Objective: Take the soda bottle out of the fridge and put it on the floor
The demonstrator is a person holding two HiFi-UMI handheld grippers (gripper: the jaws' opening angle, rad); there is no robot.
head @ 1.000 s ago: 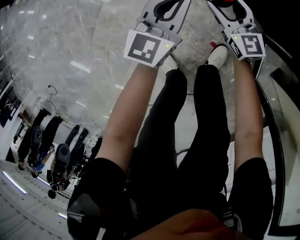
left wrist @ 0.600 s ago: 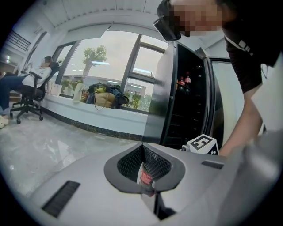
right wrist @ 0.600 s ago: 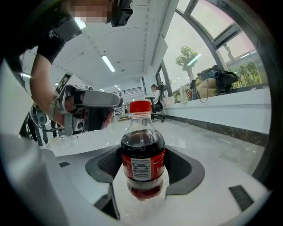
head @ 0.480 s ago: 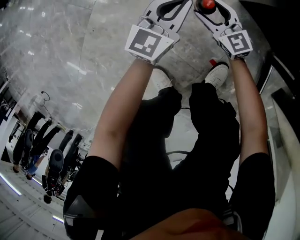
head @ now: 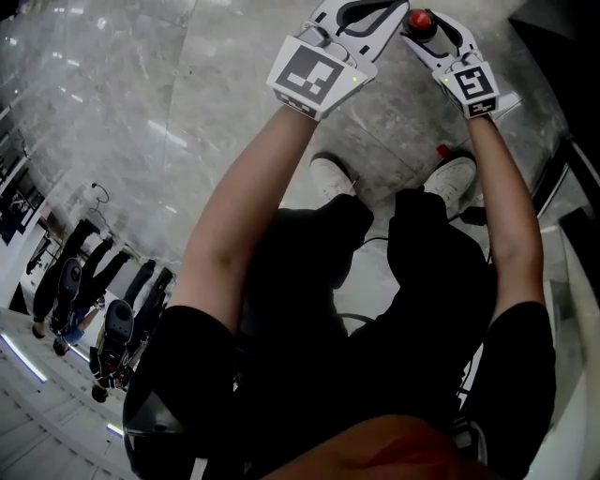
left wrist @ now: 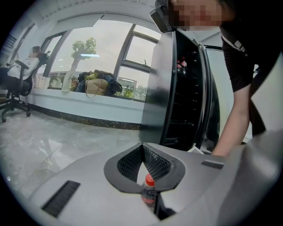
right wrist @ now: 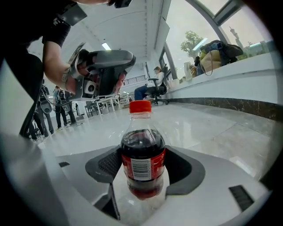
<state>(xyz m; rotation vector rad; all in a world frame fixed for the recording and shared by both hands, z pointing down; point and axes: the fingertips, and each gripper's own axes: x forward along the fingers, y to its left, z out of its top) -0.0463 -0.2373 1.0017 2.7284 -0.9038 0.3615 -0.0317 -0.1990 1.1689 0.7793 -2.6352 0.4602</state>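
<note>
The soda bottle [right wrist: 143,154] is dark cola with a red cap and red label, and it stands upright between my right gripper's [right wrist: 144,174] pads, which press on its sides. I cannot tell whether its base touches the marble floor [right wrist: 212,128]. In the head view only its red cap [head: 421,18] shows, at the top inside my right gripper [head: 417,24]. My left gripper [head: 389,14] hovers just left of it, jaws shut and empty. In the left gripper view, the bottle [left wrist: 149,196] appears small below my left gripper's [left wrist: 142,148] closed tips. The black fridge [left wrist: 181,88] stands open behind.
The person's legs and white shoes [head: 333,175] are right below the grippers. Several people and office chairs [head: 94,300] stand at the far left. A window sill with bags [left wrist: 95,86] runs along the wall. The fridge's dark frame [head: 572,187] edges the right side.
Both grippers have moved farther out from the feet and closer together, and the bottle's red cap has come into the head view.
</note>
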